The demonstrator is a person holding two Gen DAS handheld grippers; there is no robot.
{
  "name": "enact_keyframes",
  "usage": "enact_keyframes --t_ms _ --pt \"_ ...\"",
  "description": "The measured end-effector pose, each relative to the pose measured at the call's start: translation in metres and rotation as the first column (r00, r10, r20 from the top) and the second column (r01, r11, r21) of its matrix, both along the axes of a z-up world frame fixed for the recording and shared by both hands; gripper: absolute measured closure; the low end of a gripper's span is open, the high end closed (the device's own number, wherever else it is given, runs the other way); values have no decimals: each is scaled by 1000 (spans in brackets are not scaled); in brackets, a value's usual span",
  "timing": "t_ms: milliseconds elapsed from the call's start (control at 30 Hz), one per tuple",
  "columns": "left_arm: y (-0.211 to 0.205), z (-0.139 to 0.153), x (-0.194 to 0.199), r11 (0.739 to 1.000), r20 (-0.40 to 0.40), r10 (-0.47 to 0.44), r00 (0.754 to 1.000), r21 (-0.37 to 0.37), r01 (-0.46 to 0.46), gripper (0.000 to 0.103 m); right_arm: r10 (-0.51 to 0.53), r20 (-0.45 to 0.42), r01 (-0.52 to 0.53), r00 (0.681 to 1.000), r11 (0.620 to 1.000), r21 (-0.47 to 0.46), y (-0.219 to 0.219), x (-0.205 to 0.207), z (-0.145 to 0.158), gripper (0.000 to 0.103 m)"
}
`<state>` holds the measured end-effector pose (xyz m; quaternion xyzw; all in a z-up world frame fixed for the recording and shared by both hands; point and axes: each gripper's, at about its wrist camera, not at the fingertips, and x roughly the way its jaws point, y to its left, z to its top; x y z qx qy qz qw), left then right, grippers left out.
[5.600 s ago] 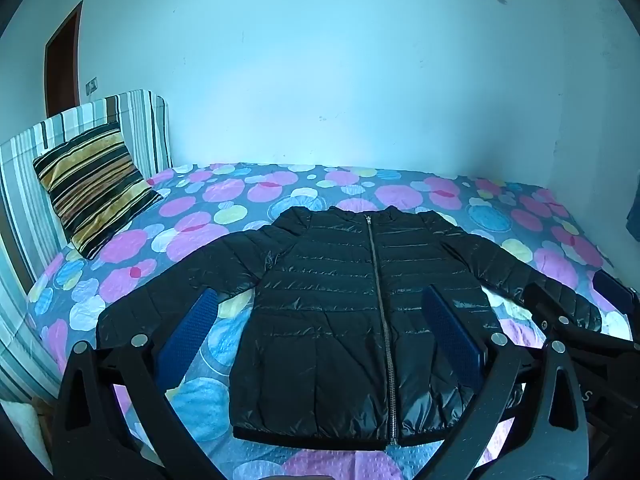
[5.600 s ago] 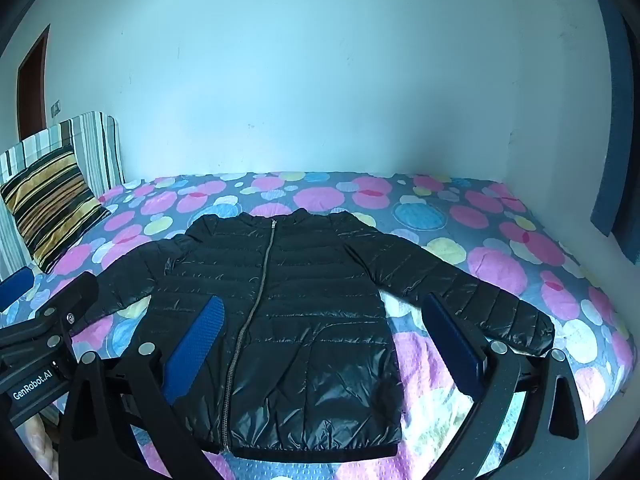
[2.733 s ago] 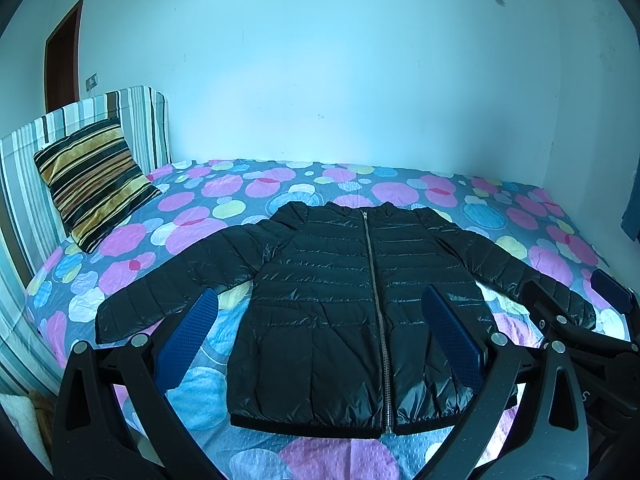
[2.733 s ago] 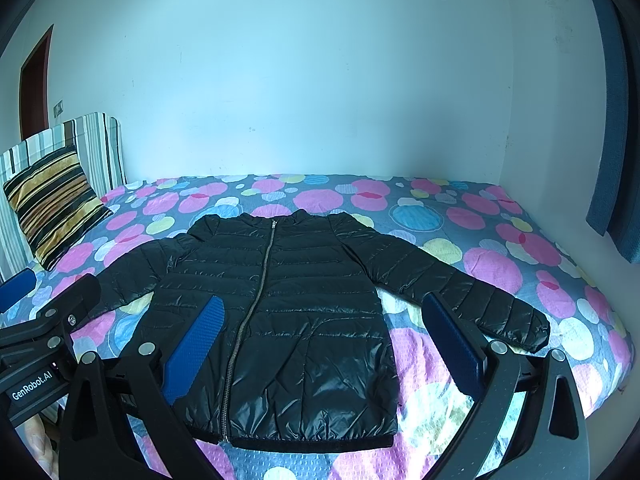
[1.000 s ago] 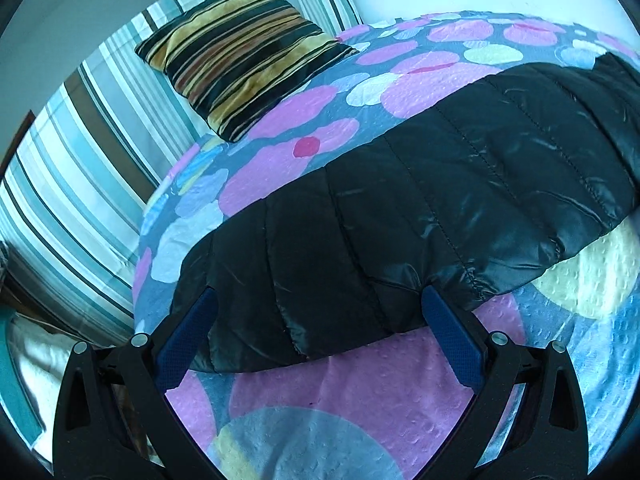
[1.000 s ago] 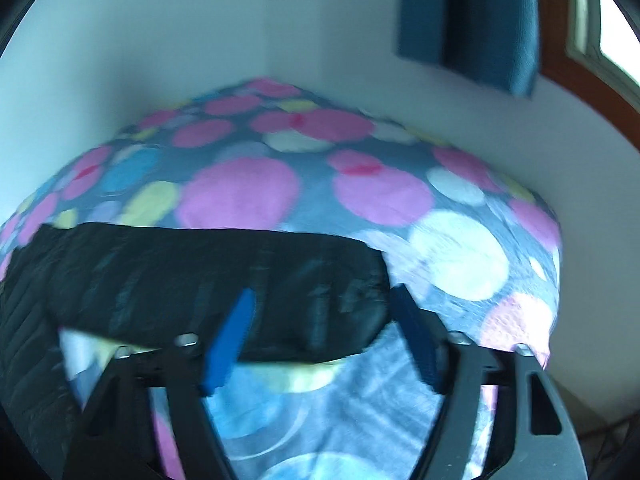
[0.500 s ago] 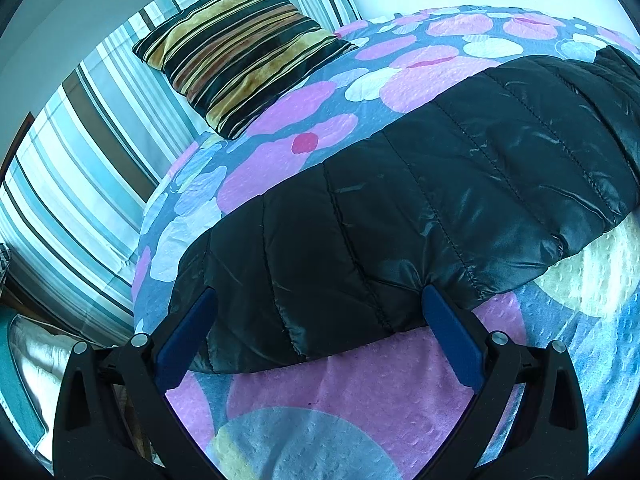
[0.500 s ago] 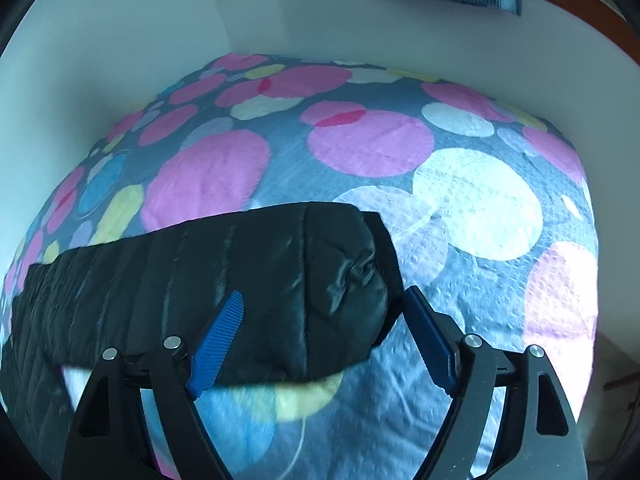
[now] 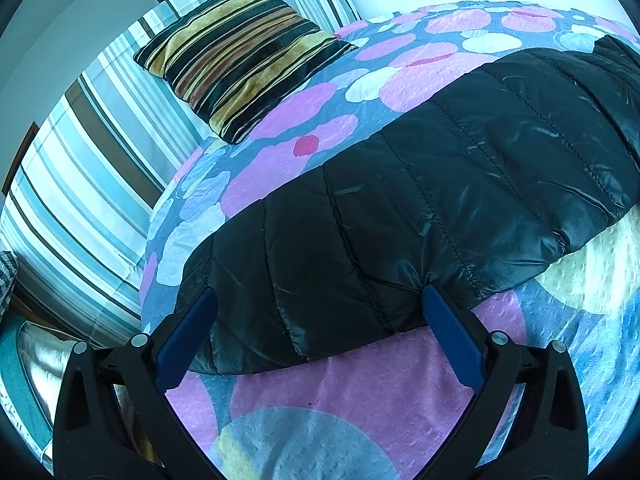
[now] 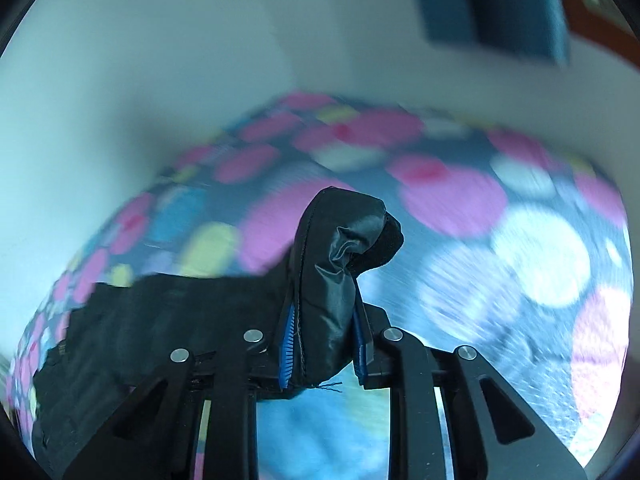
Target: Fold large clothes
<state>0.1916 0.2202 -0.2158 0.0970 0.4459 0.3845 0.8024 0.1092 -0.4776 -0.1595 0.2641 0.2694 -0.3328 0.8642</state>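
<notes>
My right claw [image 10: 325,344] is closing, pinching the jacket [image 9: 440,208] cuff; my left claw [image 9: 318,318] gapes around the other sleeve.

A bed [image 9: 360,412] fills most of the view. Its sheet [image 9: 280,160] is grey-blue with big round spots in pink, white, yellow and blue. A striped pillow [image 9: 244,52] in black, gold and brown leans at the head of the bed against a headboard [image 9: 80,152] with blue, white and brown stripes. Behind the bed is a plain white wall [image 10: 180,60]. A blue curtain [image 10: 500,4] hangs in the top corner beside a brown window frame [image 10: 592,20].
</notes>
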Motion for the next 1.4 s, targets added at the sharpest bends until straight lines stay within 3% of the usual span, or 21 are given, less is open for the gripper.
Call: enact_keyframes --t_ms 133,267,433,600,733,867,1100,1233,1300,1400 --pt "2 1 -1 1000 8 1 1000 -20 -1 2 160 60 -156 985 986 -57 55 46 38 80" --pt "5 2 -2 999 16 2 1000 -40 -1 2 351 67 -342 934 933 -113 133 106 59 80" --pt "6 2 -2 998 21 2 1000 -55 -1 2 553 25 -538 833 819 -200 240 164 65 81" --pt "8 1 -3 997 28 3 1000 -72 -1 2 724 -41 -716 688 669 -200 350 204 48 81" --pt "12 2 -3 996 35 3 999 -91 0 2 795 -116 -799 596 571 -192 408 220 23 81" --pt "13 2 -3 995 37 3 999 -97 0 2 831 -180 -850 526 506 -147 437 228 -5 81" --pt "12 1 -3 995 36 3 999 -95 0 2 884 -344 -946 317 319 -54 473 225 -52 81" --pt "12 1 -3 996 32 2 999 -85 0 2 893 -350 -957 283 285 -46 475 224 -51 74" --pt "12 0 -3 996 32 3 999 -86 0 2 901 -328 -958 284 283 -52 470 220 -44 64" --pt "11 0 -3 996 33 2 999 -86 1 2 922 -261 -957 287 285 -46 452 209 -25 57"
